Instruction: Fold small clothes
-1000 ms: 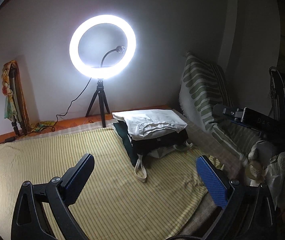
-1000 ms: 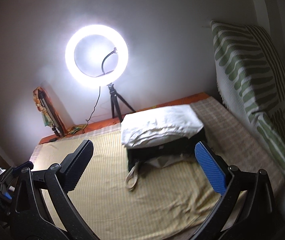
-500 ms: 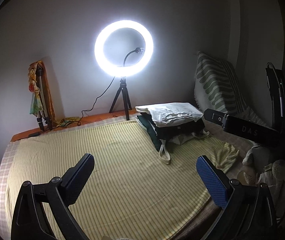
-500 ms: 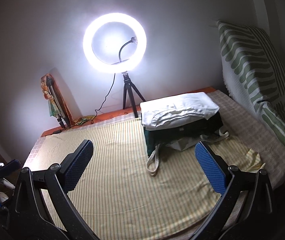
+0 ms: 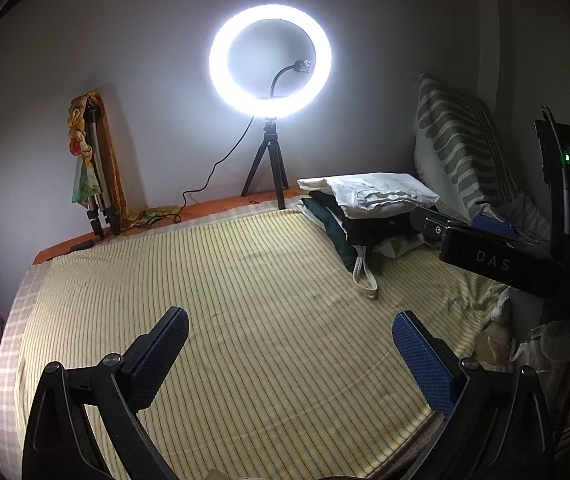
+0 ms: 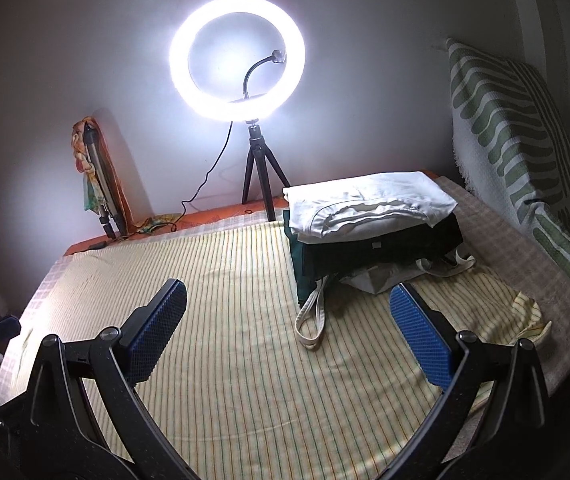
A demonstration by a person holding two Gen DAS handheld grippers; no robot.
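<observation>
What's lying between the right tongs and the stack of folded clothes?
Only bare yellow striped bedsheet and a cream strap loop trailing from the clothes stack, seen in the right wrist view.

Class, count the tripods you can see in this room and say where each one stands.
2. An open tripod holds up the ring light at the bed's far edge. A folded tripod leans on the wall at the far left. Others may be hidden.

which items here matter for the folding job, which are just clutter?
Job:
pile of clothes
striped sheet as the folding surface
left gripper, open, holding nothing
right gripper, open, holding nothing

Clutter:
ring light on its tripod
green-patterned cushion
folded tripod leaning on the wall
</observation>
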